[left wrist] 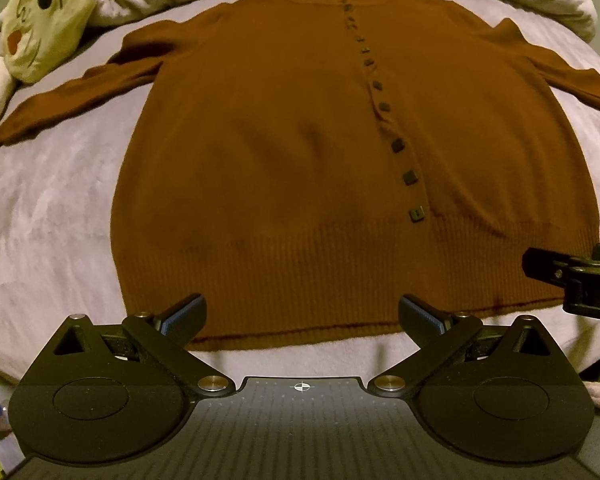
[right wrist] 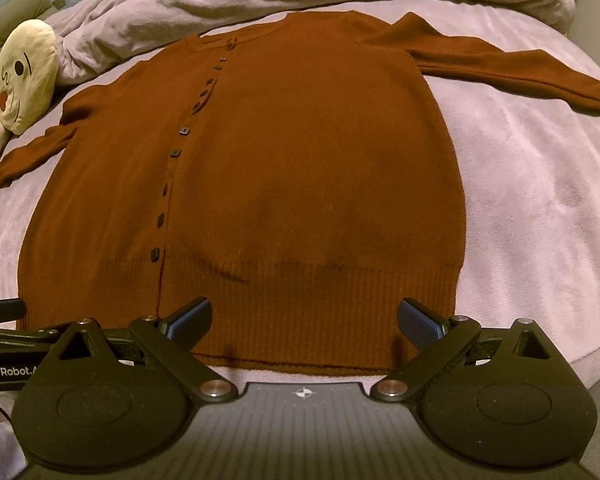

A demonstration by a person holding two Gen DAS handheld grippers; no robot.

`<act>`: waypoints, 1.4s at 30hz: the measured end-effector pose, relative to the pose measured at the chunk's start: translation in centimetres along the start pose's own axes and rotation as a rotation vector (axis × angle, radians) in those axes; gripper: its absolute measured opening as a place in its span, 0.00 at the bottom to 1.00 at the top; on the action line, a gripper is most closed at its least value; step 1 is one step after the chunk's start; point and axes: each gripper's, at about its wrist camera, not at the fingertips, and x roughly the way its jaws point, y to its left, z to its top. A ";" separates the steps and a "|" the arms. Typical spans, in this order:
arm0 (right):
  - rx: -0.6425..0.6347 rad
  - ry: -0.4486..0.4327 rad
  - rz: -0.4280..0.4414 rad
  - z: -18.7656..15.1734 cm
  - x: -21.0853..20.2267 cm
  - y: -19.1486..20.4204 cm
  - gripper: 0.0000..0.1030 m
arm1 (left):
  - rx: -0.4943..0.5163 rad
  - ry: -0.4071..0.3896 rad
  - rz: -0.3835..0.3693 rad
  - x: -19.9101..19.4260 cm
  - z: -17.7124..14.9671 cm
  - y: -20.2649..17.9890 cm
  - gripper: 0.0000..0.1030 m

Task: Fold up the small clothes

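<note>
The rust-brown knitted button cardigan (left wrist: 300,152) lies flat across the lilac plush bed (left wrist: 52,220), hem at its near edge. Left gripper (left wrist: 302,316) and right gripper (right wrist: 305,318) fingers spread, empty. Risk: pinching bedding with the hem, or one layer only, skewing the fold.

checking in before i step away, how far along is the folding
Only the setup looks done: the cardigan lies flat and buttoned on the bed, both sleeves spread out. Nothing is in hand; the left tool and right tool are open near the hem, gripping nothing. Every fold is left: sleeves in, then the body.
</note>
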 end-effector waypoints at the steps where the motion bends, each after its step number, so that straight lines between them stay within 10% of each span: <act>1: -0.001 0.000 0.001 0.0 0.0 0.0 0.96 | -0.002 0.001 -0.001 0.0 0.0 0.0 1.00; 42: 0.053 0.006 0.019 -0.1 0.3 -1.1 0.96 | -0.054 -0.013 -0.018 0.0 -0.1 0.4 1.00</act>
